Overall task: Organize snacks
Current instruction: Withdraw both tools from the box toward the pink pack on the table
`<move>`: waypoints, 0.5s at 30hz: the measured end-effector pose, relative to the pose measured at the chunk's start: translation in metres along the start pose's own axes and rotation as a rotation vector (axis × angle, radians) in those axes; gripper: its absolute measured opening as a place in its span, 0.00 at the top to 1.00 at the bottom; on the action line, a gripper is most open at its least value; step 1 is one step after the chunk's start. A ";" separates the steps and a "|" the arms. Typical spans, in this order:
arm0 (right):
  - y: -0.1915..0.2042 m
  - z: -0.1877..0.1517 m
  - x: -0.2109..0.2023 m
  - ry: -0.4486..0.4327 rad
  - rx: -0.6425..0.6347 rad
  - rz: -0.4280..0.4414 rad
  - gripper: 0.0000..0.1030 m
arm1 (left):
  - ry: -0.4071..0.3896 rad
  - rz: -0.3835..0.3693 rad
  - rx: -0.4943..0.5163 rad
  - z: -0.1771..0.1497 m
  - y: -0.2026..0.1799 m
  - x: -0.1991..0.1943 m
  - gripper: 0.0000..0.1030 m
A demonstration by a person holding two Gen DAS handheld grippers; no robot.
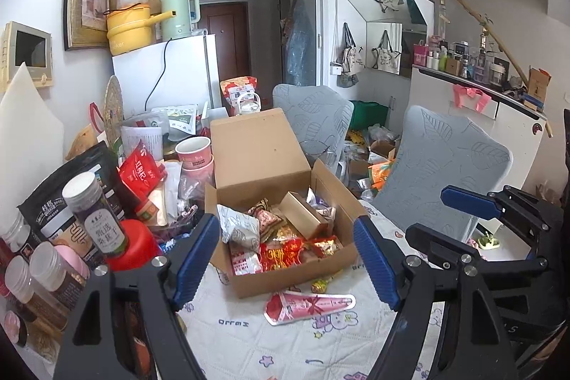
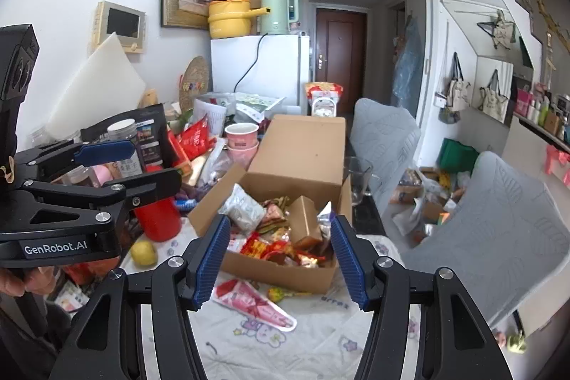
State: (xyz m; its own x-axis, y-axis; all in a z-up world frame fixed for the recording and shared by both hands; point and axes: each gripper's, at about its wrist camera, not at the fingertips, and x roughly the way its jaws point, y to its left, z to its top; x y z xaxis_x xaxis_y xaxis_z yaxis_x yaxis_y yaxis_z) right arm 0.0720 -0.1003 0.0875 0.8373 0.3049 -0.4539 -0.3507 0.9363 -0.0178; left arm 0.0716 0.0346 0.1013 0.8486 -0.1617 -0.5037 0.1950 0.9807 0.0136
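Observation:
An open cardboard box (image 1: pixel 342 259) (image 2: pixel 285 271) holds several snack packets on the patterned tablecloth. A red and pink cone-shaped packet (image 1: pixel 308 306) (image 2: pixel 254 303) and a small yellow-green candy (image 1: pixel 320 284) (image 2: pixel 279 294) lie on the cloth in front of the box. My left gripper (image 1: pixel 286 259) is open and empty, above the near side of the box; it also shows at the left of the right wrist view (image 2: pixel 142 162). My right gripper (image 2: pixel 281 259) is open and empty, over the box's front edge; it also shows at the right of the left wrist view (image 1: pixel 438 216).
Jars, bags, a red cup (image 2: pixel 158 219) and paper cups (image 1: pixel 194 152) crowd the left of the table. A yellow fruit (image 2: pixel 143 252) lies by the red cup. A glass mug (image 2: pixel 358 178) stands right of the box. Two grey chairs (image 1: pixel 445 166) stand at the right.

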 end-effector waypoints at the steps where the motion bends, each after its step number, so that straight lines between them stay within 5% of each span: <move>1: 0.001 -0.003 -0.003 -0.001 0.000 0.001 0.43 | 0.002 -0.005 0.003 -0.004 -0.001 -0.003 0.25; 15: 0.014 -0.050 -0.011 0.040 0.010 0.040 0.43 | 0.034 -0.050 -0.032 -0.052 -0.003 -0.015 0.25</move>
State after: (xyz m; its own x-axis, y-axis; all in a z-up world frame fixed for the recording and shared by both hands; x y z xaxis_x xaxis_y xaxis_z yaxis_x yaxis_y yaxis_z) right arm 0.0368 -0.0997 0.0482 0.8051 0.3351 -0.4894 -0.3789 0.9254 0.0102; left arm 0.0325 0.0394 0.0639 0.8206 -0.2077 -0.5324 0.2208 0.9745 -0.0398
